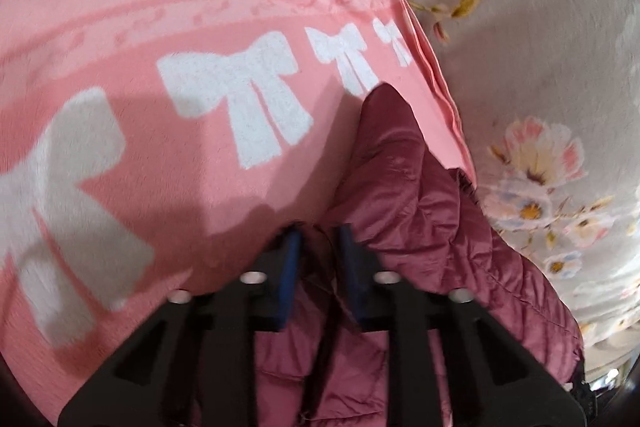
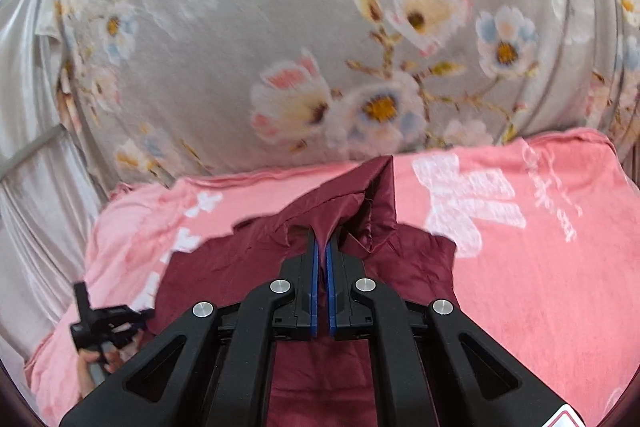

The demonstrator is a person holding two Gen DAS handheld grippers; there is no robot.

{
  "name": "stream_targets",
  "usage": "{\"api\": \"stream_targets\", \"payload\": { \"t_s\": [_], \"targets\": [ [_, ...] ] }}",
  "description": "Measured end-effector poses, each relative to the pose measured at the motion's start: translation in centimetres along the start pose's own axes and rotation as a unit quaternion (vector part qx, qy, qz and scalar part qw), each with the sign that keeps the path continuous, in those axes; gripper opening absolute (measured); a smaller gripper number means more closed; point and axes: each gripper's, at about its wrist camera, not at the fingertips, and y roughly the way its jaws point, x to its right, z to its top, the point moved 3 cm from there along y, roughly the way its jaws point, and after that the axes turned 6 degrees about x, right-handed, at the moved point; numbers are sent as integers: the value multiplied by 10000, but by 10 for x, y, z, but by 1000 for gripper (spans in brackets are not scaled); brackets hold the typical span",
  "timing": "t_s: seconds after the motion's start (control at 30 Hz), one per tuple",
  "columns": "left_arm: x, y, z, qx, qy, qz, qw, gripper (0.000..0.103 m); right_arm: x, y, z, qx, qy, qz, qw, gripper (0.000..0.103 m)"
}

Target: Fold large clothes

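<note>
Right now both grippers are clamped on the maroon jacket point(image 2: 224, 259), which lies on a pink blanket point(image 2: 540, 287) printed with white bows, spread over a grey floral bedcover point(image 2: 280, 27). In the right wrist view the right gripper point(image 2: 322, 247) has its blue-padded fingers point(image 2: 314, 267) pressed nearly together on a raised peak of maroon cloth at the centre of the frame, and the fabric tents up and away from them toward the top of the picture, where a pointed flap stands against the floral cover. The left gripper point(image 2: 140, 319) shows small at the lower left of that same frame, held in a hand point(image 2: 92, 367), sitting at the jacket's left edge. In the left wrist view its fingers point(image 1: 290, 267) are drawn in on a puffy, quilted fold of the jacket point(image 1: 400, 207), with a narrow gap filled by cloth; the picture is blurred, so I can only say the pinch looks firm, not how much material it has caught. From there the jacket runs up and to the right of the frame, ending in a rounded tip near the bows. As I judge it, the garment's long axis lies between the two grips, left to right in the right wrist view. The right hand has the lifted edge, so I would guess it leads the fold while the left anchors.
</note>
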Motion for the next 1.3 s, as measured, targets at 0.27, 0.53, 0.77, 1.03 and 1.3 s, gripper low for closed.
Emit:
{"api": "stream_targets", "payload": {
  "t_s": [0.27,0.53,0.77,1.03,1.3],
  "targets": [
    [-4,-17,-2,548,532,482,9959,3,45,61,-97,-984,217,-472,9938,3],
    [-24,-5,-9,524,567,580,9953,3,62,79,-152,-1357,390,-527,9886,2],
    [-14,1,-15,623,1131,901,9875,3,62,80,-152,-1415,340,-667,9871,4],
    [42,-66,-28,1169,2202,951,9637,4,23,19,-124,-612,191,-670,9957,16],
    [102,-24,-69,579,2683,608,9597,4,-55,67,-150,-1068,-329,108,9937,11]
  ]
}}
